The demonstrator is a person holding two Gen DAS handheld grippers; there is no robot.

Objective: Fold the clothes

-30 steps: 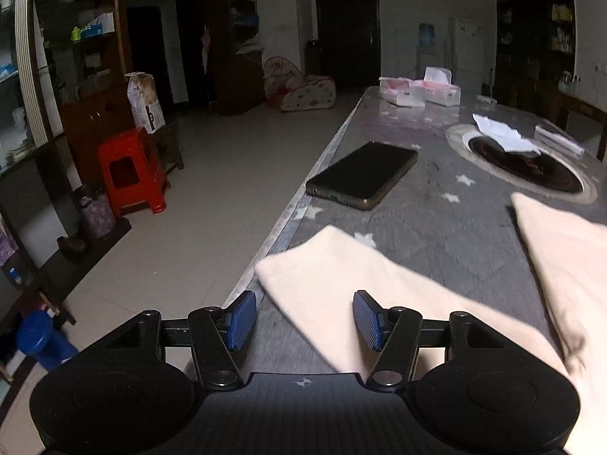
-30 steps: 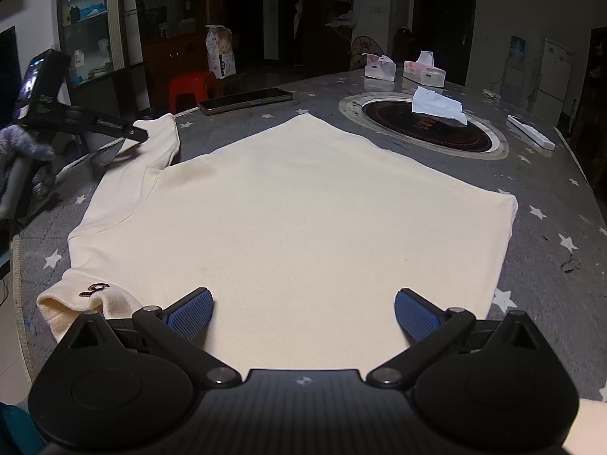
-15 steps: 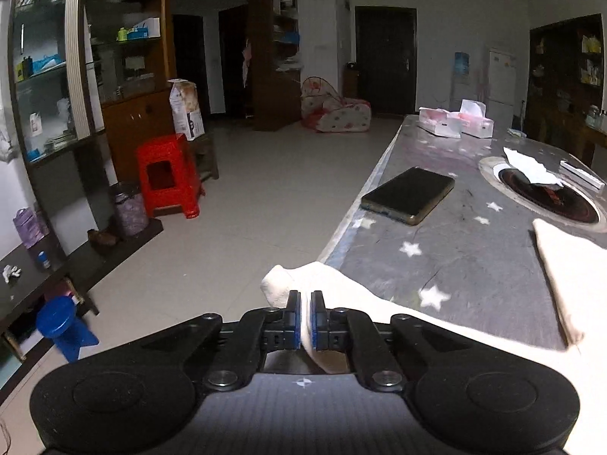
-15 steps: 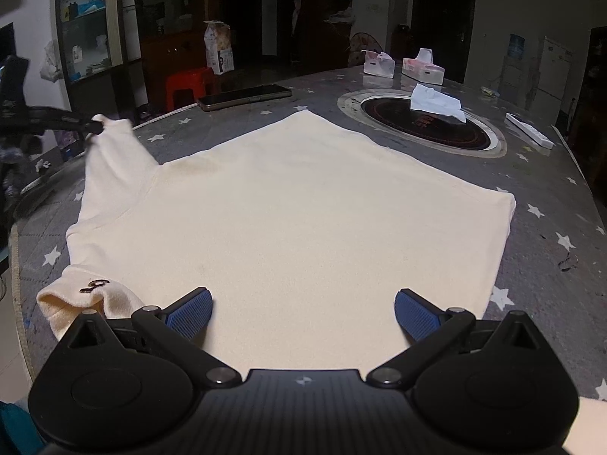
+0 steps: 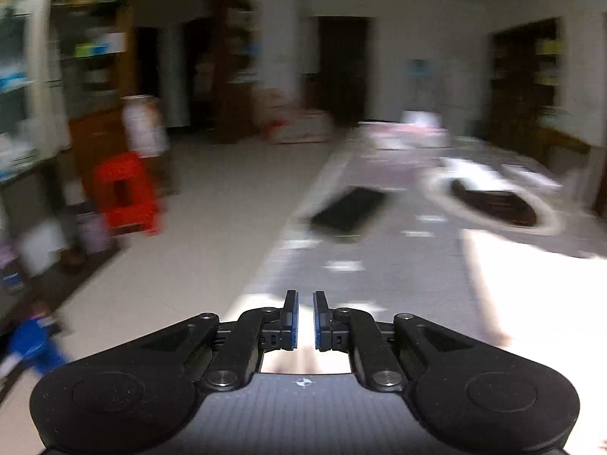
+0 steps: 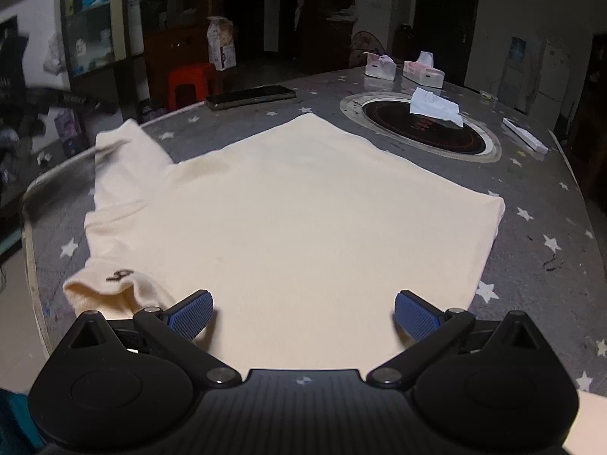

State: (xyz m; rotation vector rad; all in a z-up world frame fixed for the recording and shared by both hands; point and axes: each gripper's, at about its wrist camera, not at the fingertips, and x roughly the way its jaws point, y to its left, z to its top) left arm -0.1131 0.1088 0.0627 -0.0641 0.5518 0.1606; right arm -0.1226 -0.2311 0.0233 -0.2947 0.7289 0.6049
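left gripper (image 5: pixel 305 320): closed on cream sleeve (image 6: pixel 127 159) | sleeve lifted off the counter (image 6: pixel 531 204), carried inward over the garment

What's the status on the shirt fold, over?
Left gripper shut on sleeve, lifting. Right gripper open above cream shirt, which lies flat. Phone clear of it.

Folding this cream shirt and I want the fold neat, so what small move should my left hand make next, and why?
Probably carry the sleeve inward and lay it across the shirt. The left gripper looks pinched shut on the sleeve's end, which is raised off the table at its edge, while the shirt body lies flat and the right gripper hangs open over the near edge.
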